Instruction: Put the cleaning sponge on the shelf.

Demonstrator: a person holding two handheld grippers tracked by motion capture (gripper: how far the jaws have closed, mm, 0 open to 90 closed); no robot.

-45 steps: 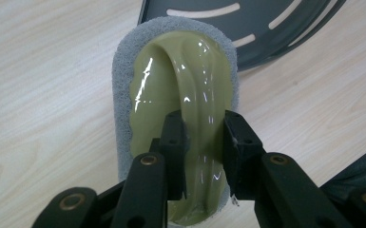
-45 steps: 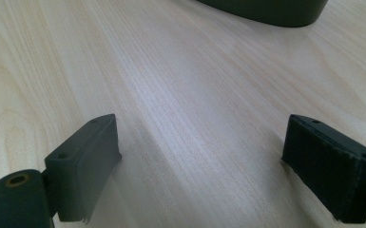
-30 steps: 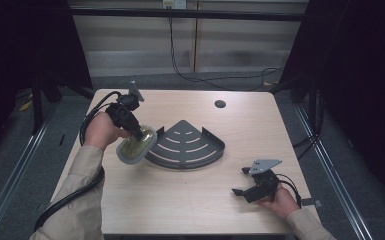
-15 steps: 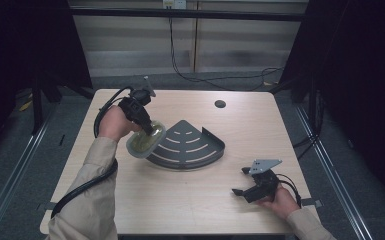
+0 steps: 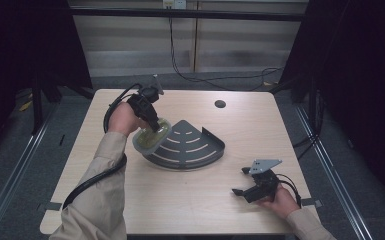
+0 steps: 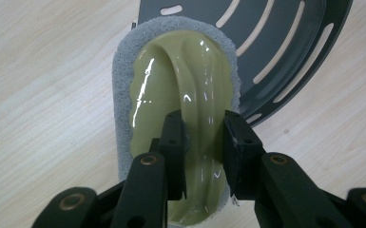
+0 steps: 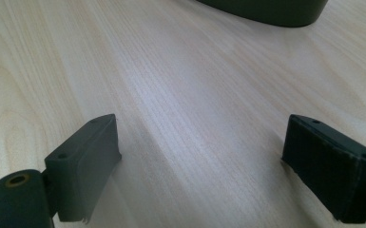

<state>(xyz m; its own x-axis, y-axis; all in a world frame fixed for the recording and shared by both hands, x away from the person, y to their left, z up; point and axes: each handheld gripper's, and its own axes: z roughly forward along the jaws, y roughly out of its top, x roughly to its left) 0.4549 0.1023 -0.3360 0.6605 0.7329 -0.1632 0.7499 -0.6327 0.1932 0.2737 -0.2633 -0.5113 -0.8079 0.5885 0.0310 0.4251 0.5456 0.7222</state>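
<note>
My left gripper (image 6: 203, 142) pinches the scrubber (image 6: 178, 109) by its glossy olive handle ridge, grey pad down, at the rack's (image 5: 190, 147) left edge. Advice: keep the pad flat and stroke along the slots. The rack is dark, fan-shaped, slotted metal. My right gripper (image 5: 240, 191) rests spread, holding nothing.

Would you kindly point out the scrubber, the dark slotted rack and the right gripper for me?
scrubber (image 6: 180, 95): left gripper view, on its glossy yellow-green handle ridge.
rack (image 5: 195, 147): high view, on its slotted floor.
right gripper (image 7: 202, 166): right gripper view, midway between its open jaw tips.
</note>
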